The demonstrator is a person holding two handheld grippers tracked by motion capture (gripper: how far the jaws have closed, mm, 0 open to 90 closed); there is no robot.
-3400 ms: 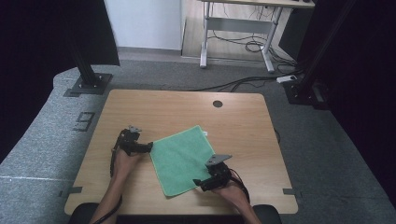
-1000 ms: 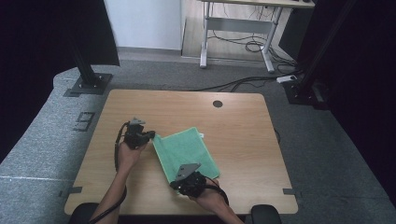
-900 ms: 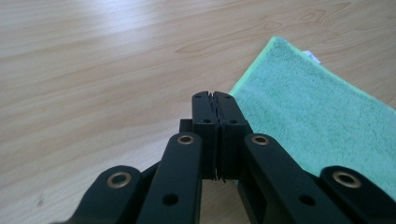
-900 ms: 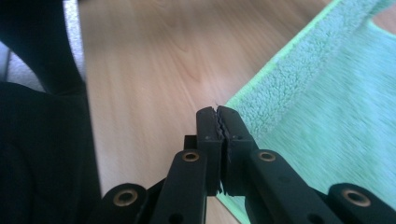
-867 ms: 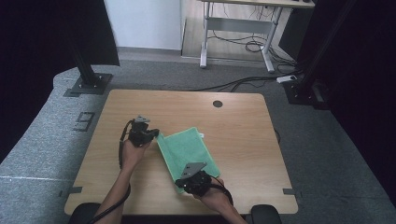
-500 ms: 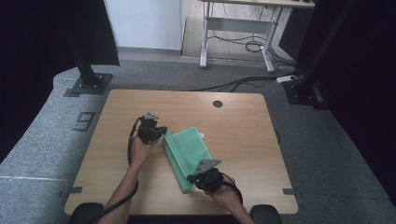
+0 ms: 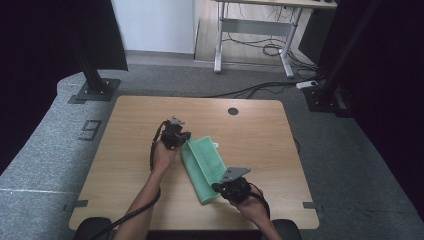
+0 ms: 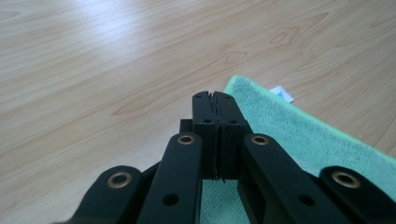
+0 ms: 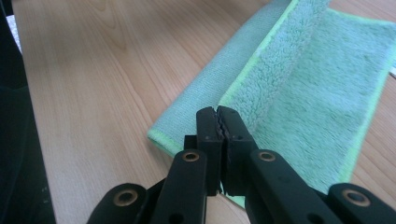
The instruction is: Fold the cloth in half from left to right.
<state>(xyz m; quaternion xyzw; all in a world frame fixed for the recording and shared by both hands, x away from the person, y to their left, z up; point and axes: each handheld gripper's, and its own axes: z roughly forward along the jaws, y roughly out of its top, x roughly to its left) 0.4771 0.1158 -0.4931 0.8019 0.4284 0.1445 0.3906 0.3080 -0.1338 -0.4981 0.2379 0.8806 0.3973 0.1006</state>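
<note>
A green cloth [image 7: 205, 162] lies on the wooden table [image 7: 125, 150] as a narrow strip, its left part lifted and turned over toward the right. My left gripper [image 7: 185, 139] is at the strip's far end, jaws shut, with the cloth [image 8: 299, 135] running out from under the tips [image 8: 215, 95]. My right gripper [image 7: 218, 188] is at the near end, shut on the raised fuzzy flap of the cloth [image 9: 317, 84], whose bright edge runs up to the jaw tips [image 9: 218, 110]. A small white tag [image 8: 281, 93] sticks out at the far edge.
A round cable hole [image 7: 233, 111] sits near the table's far edge. On the floor beyond stand a black stand base [image 7: 92, 90] at left, another [image 7: 325, 97] at right, and a desk frame with cables [image 7: 255, 47]. Bare wood stretches on both sides of the cloth.
Both grippers have moved right across the table, carrying the cloth's left edge with them. The cloth has gone from a spread square to a narrow folded strip.
</note>
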